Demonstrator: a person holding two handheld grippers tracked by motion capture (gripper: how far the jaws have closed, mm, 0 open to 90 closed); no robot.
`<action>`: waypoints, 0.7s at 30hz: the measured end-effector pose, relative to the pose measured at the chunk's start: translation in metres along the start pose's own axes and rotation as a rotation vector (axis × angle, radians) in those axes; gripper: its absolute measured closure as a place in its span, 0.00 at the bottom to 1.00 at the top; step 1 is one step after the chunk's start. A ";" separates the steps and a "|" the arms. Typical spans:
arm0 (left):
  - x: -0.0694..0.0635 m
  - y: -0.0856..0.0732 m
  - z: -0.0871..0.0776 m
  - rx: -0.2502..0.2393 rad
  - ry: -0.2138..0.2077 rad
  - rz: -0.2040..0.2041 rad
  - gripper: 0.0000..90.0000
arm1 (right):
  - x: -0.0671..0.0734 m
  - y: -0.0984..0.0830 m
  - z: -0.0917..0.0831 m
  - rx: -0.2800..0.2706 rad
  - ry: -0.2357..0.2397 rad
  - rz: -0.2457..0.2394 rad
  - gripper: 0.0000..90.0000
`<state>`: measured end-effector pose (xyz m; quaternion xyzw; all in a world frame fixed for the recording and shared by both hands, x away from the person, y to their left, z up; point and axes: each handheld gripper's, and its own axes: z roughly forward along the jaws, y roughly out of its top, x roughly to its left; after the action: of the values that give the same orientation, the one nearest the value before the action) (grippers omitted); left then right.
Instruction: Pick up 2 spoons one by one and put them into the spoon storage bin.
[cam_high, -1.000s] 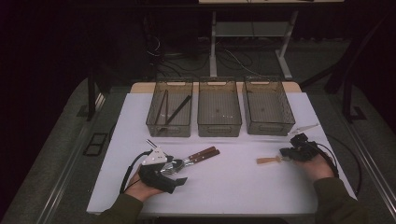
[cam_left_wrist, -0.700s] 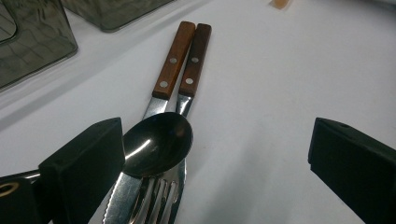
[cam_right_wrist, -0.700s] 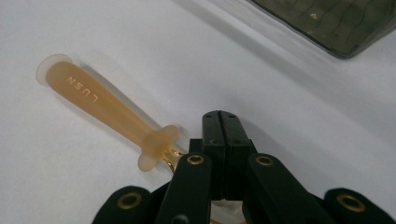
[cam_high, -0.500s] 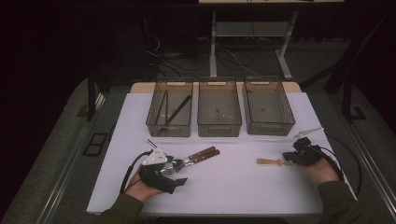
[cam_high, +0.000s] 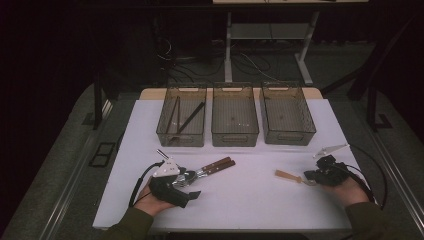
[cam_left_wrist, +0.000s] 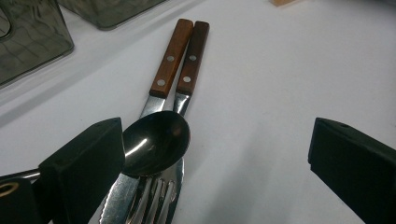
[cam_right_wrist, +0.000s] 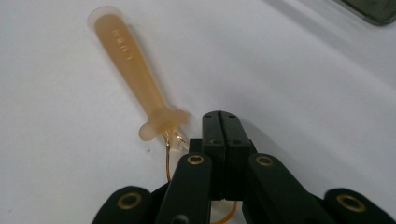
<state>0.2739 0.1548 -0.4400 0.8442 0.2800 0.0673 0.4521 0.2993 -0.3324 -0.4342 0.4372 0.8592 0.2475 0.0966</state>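
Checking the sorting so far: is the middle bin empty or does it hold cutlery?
Empty: the middle bin shows bare mesh floor, while the left bin holds dark sticks.

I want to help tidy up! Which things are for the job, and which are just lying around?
For the job:
spoon
wooden-handled cutlery
amber-handled utensil
bins

Just lying about:
black sticks, already in the left bin
floor cables

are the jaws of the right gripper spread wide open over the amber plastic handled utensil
No, the right gripper has its black jaws pressed together beside the amber translucent plastic handle.
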 end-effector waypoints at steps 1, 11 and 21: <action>0.000 0.000 0.000 0.000 -0.001 0.000 0.03 | 0.002 -0.001 -0.001 0.003 0.003 0.000 1.00; -0.001 0.000 0.000 0.001 0.000 0.005 0.03 | 0.010 -0.006 -0.011 -0.046 0.009 -0.028 0.99; -0.001 0.000 0.000 0.001 0.000 0.008 0.03 | 0.006 -0.023 -0.024 -0.126 0.078 0.050 0.70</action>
<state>0.2735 0.1540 -0.4397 0.8456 0.2767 0.0689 0.4513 0.2707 -0.3474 -0.4253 0.4418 0.8338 0.3201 0.0840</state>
